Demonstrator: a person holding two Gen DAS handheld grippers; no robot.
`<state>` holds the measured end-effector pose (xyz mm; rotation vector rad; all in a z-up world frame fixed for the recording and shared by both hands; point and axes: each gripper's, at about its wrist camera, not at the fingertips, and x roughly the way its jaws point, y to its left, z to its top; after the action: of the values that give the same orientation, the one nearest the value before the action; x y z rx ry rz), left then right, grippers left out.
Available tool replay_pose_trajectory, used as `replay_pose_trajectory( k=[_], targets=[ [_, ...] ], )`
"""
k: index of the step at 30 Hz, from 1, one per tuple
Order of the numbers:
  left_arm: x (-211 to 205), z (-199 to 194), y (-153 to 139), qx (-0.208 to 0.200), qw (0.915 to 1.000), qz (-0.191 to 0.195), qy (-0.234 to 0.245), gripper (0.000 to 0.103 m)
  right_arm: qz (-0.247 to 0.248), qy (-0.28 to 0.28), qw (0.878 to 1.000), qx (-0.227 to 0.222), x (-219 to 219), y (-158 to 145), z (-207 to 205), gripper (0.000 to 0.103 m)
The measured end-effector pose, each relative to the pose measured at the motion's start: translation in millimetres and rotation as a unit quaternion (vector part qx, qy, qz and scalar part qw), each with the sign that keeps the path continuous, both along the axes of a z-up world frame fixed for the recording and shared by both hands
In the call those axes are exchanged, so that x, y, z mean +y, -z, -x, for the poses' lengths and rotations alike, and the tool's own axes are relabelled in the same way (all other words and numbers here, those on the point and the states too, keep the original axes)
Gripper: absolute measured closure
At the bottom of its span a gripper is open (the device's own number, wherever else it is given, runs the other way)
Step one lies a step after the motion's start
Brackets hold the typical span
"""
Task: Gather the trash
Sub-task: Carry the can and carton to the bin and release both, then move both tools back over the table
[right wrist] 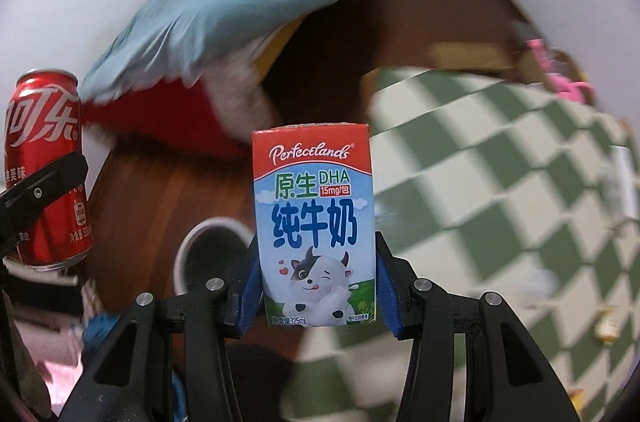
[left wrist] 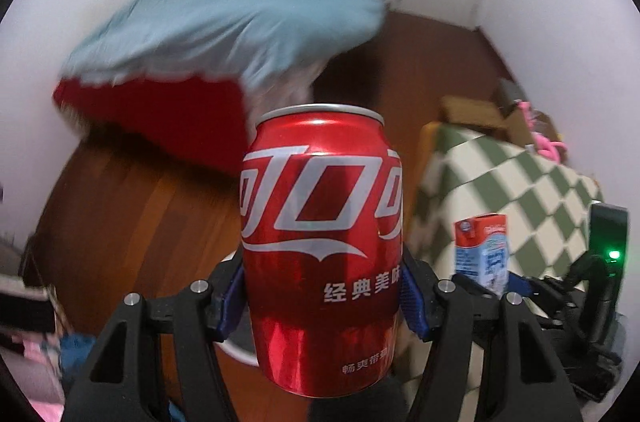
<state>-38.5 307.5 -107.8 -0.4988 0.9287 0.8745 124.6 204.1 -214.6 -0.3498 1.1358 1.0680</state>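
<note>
While both hands carry their loads, two fisheye views look down the fingers of a pair of handheld grippers over a dark wooden floor. At the centre of the left wrist view, the left gripper (left wrist: pixel 322 296) is partly closed around a red Coca-Cola can (left wrist: pixel 322 246), its blue pads (left wrist: pixel 412 296) pressing the can's lower sides; the can stands upright between them. At the centre of the right wrist view, the right gripper (right wrist: pixel 316 286) is likewise partly closed on a small Perfectlands milk carton (right wrist: pixel 314 226), blue pads against its lower edges, carton upright. (Each load also shows in the other camera: the carton at lower right of the left view, the can at far left of the right view.)

Behind both loads, in the upper left, a blurred pale blue cloth (left wrist: pixel 240 10) lies over something red (left wrist: pixel 160 122). A green and cream checked blanket (right wrist: pixel 500 162) fills the right side. A round white-rimmed container (right wrist: pixel 208 254), possibly a bin or a bucket, sits on the floor just left of the carton in the right view; its contents cannot be made out.

The background smear suggests the carrying step: both pieces of trash are picked up and not yet dropped. The next move probably calls for bringing each gripper above the trash receptacle, holding the grip firm until there, then opening the jaws one at a time so can and carton fall inside.
</note>
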Motion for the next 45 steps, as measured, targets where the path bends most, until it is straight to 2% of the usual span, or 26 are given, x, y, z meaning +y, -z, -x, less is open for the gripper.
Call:
replay_pose_trajectory(
  k=[3, 6, 9, 12, 15, 17, 19, 20, 22, 23, 24, 25, 29, 34, 45],
  targets=[
    [34, 29, 36, 0.015, 0.9985, 0.038, -0.036, 0.043, 0.029, -0.035, 0.999, 0.018, 44, 38, 35, 0.052],
    [63, 60, 76, 0.02, 0.9927, 0.094, -0.072, 0.043, 0.071, -0.066, 0.995, 0.037, 89, 86, 72, 0.052],
    [84, 81, 114, 0.019, 0.9836, 0.151, -0.097, 0.042, 0.103, -0.078, 0.99, 0.056, 120, 123, 95, 0.052],
    [102, 98, 155, 0.007, 0.9676, 0.225, -0.114, 0.04, 0.128, -0.086, 0.985, 0.073, 144, 153, 110, 0.052],
    [112, 106, 176, 0.003, 0.9584, 0.253, -0.131, 0.039, 0.144, -0.091, 0.982, 0.081, 160, 172, 118, 0.052],
    [115, 114, 185, 0.002, 0.9541, 0.262, -0.145, 0.032, 0.157, -0.095, 0.98, 0.077, 170, 186, 125, 0.052],
    [120, 126, 188, -0.001, 0.9503, 0.265, -0.163, 0.004, 0.172, -0.104, 0.976, 0.083, 179, 200, 129, 0.051],
    [120, 130, 188, 0.001, 0.9497, 0.263, -0.17, 0.002, 0.181, -0.105, 0.974, 0.088, 182, 205, 126, 0.051],
    [121, 139, 187, 0.007, 0.9476, 0.257, -0.19, 0.002, 0.197, -0.104, 0.97, 0.102, 183, 217, 125, 0.032],
    [119, 145, 187, 0.016, 0.9486, 0.248, -0.196, 0.002, 0.2, -0.103, 0.969, 0.105, 182, 220, 123, 0.015],
    [119, 149, 186, 0.025, 0.9495, 0.24, -0.201, 0.002, 0.195, -0.103, 0.968, 0.115, 180, 221, 122, 0.007],
    [116, 153, 186, 0.042, 0.9514, 0.225, -0.206, 0.002, 0.195, -0.105, 0.968, 0.116, 178, 222, 123, 0.005],
    [102, 158, 188, 0.093, 0.9569, 0.172, -0.215, 0.002, 0.2, -0.118, 0.969, 0.087, 172, 217, 123, 0.003],
    [86, 161, 195, 0.12, 0.9553, 0.167, -0.212, 0.002, 0.224, -0.13, 0.965, 0.031, 162, 209, 127, 0.002],
    [66, 161, 174, 0.12, 0.9581, 0.153, -0.21, 0.002, 0.224, -0.134, 0.965, -0.007, 139, 176, 139, 0.002]
  ],
)
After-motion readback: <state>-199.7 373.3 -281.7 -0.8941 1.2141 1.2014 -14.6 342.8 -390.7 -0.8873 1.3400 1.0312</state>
